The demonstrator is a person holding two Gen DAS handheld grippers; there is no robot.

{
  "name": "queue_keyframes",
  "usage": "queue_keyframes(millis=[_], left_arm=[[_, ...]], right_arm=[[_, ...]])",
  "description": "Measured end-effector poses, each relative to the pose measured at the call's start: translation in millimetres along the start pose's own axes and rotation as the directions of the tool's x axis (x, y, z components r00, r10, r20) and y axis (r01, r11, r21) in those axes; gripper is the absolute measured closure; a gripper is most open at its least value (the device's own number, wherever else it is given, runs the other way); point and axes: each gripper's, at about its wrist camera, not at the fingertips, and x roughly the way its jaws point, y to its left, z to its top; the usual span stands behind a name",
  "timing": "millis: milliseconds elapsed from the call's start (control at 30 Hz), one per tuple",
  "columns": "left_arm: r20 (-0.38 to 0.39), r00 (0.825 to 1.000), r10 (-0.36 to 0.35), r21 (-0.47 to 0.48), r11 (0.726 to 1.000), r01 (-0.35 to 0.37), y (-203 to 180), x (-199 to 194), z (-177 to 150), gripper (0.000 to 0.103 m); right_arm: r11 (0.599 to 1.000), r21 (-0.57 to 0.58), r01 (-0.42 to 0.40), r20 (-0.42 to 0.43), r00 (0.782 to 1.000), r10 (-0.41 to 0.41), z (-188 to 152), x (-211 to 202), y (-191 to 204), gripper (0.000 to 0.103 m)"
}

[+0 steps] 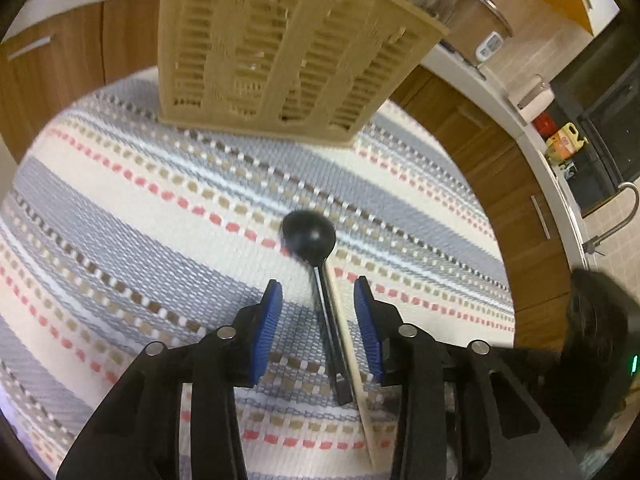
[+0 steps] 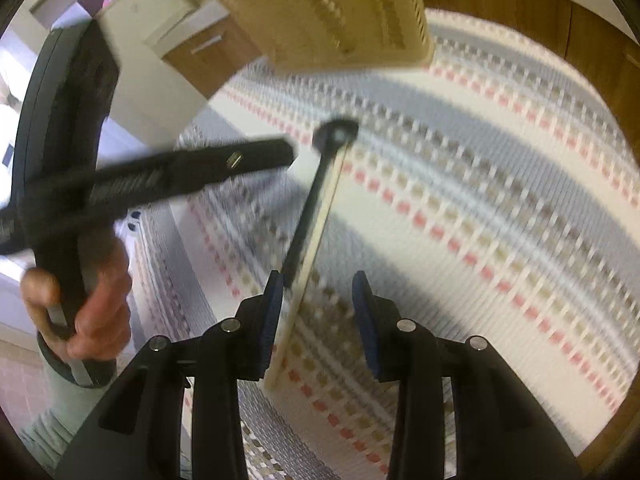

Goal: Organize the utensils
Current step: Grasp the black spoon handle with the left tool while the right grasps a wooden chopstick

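While both claws, left (image 1: 318, 312) and right (image 2: 318, 304), hang apart over the black ladle (image 1: 309, 236) and chopstick (image 1: 352, 360), you're mid-pickup: close on one handle next.

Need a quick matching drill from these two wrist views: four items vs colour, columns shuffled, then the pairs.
Items:
1. ladle
2. basket
3. chopstick
4. pads on the left gripper fingers

Colours:
A. blue
B. pale wood
C. black
D. beige

Pairs: 1-C, 2-D, 3-B, 4-A
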Motion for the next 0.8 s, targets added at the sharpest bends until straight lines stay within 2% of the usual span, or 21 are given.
queue_keyframes(millis=[167, 333, 433, 567, 600, 633, 800], left_arm=[[-0.017, 1.000, 0.006, -0.003, 1.000, -0.006, 0, 14, 3, 0.071], [0.007, 0.999, 0.045, 0.014, 0.999, -0.045, -5, 20, 3, 0.072], [0.025, 0.998, 0.065, 0.026, 0.997, -0.066, -8, 22, 2, 0.073], [0.043, 0.996, 0.079, 0.035, 0.996, -0.081, -18, 26, 0, 0.073], [0.048, 0.995, 0.084, 0.037, 0.996, -0.086, -20, 27, -1, 0.073], [0.052, 0.995, 0.089, 0.039, 0.995, -0.091, -22, 27, -1, 0.073], [0.073, 0.989, 0.126, 0.064, 0.989, -0.131, -36, 31, -3, 0.074]], right_arm=[[0.998, -0.021, 0.062, 0.053, 0.997, -0.061, -23, 1, 14, 0.072], [0.990, -0.037, 0.134, 0.127, 0.984, -0.128, -41, 3, 32, 0.072], [0.978, -0.061, 0.200, 0.169, 0.968, -0.188, -53, 9, 46, 0.072], [0.941, -0.116, 0.317, 0.218, 0.933, -0.287, -66, 21, 66, 0.072], [0.925, -0.131, 0.357, 0.232, 0.918, -0.321, -69, 24, 71, 0.073], [0.911, -0.142, 0.387, 0.246, 0.905, -0.346, -71, 26, 74, 0.076], [0.885, -0.162, 0.437, 0.269, 0.882, -0.387, -78, 27, 78, 0.088]])
